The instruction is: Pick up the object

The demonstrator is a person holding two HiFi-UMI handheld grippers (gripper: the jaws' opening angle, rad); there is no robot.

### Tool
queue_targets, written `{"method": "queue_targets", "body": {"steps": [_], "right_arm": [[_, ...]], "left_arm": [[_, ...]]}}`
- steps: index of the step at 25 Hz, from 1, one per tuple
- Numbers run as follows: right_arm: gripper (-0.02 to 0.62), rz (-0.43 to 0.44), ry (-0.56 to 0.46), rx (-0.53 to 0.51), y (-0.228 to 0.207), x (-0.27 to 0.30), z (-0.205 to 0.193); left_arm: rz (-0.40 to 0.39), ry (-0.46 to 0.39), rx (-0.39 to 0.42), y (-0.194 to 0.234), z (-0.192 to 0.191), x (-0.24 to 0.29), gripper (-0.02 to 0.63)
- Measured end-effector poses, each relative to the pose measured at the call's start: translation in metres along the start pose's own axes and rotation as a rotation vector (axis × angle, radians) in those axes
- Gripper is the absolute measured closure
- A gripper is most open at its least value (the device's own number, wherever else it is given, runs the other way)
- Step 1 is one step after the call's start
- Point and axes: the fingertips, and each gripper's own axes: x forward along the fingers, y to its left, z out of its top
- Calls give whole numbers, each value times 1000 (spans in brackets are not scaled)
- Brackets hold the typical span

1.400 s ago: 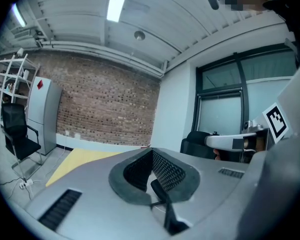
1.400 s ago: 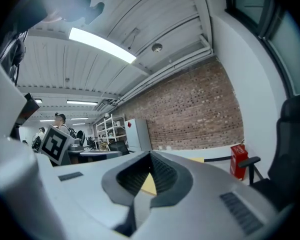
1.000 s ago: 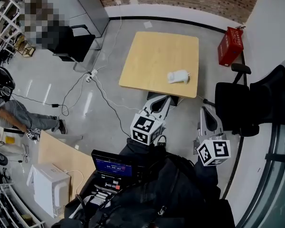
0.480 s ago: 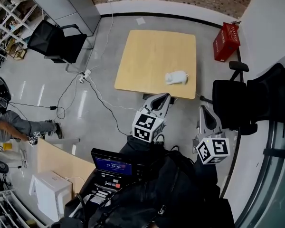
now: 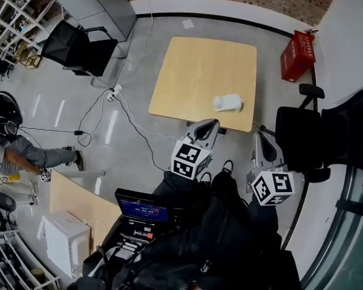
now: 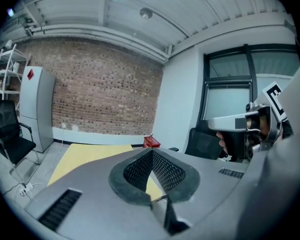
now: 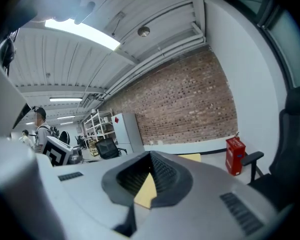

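Observation:
A small white object [image 5: 228,103] lies near the front right corner of the square wooden table [image 5: 193,71]. Both grippers are held short of the table's near edge and point at it. My left gripper [image 5: 211,124] is shut and empty, its tips just before the table edge. My right gripper [image 5: 258,136] is further right, over the floor, also shut with nothing in it. In the left gripper view the jaws of the left gripper [image 6: 152,151] meet at the tip, with the table [image 6: 85,156] beyond. In the right gripper view the right gripper [image 7: 151,155] shows the same.
A red box [image 5: 297,56] stands on the floor right of the table. Black office chairs stand at the right [image 5: 299,139] and far left [image 5: 78,50]. Cables [image 5: 118,110] trail over the floor. A person [image 5: 12,153] sits at the left edge.
Both grippers have edged forward toward the table's near edge. The white object has stayed in place on the table. The person at the left has shifted.

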Motion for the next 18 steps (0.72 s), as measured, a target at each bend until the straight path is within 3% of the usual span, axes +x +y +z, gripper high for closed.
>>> {"method": "queue_targets", "body": {"steps": [10, 18], "right_arm": [[591, 45, -23, 47, -64, 31, 25], [591, 74, 16, 91, -114, 46, 18]], "left_arm": [[95, 15, 57, 9, 14, 63, 606], [127, 132, 159, 4, -20, 114, 606]]}}
